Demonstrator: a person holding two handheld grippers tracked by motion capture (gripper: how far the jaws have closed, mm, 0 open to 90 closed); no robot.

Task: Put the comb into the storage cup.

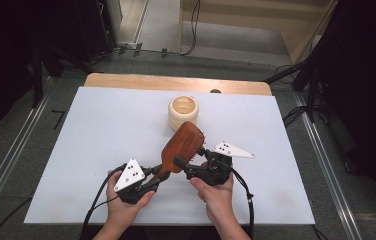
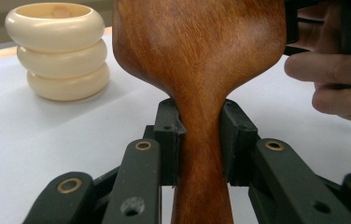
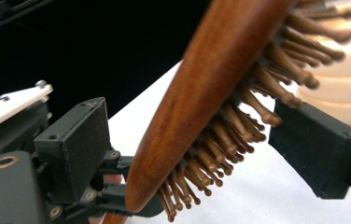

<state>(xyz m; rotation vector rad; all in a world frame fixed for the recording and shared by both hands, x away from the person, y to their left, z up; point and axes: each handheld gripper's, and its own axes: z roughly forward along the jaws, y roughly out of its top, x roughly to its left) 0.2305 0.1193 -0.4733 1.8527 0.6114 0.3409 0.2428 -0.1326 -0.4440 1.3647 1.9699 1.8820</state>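
A brown wooden hairbrush (image 1: 183,142) is held off the white table (image 1: 91,130), its head pointing away and its bristles facing right. My left gripper (image 1: 162,174) is shut on the brush's narrow neck (image 2: 200,135), one pad on each side. My right gripper (image 1: 180,163) stands open around the lower part of the brush head (image 3: 211,84). Its left pad (image 3: 78,144) faces the smooth back with a gap. Its right pad (image 3: 318,144) sits close to the bristle tips. A cream ribbed holder (image 1: 183,112) stands just behind the brush.
The cream holder (image 2: 59,51) is upright and open at the top, on the table's far middle. A wooden strip (image 1: 126,80) edges the table's far side. The fingers (image 2: 337,79) of the person's right hand are close to the brush head. Dark floor and cables surround the table.
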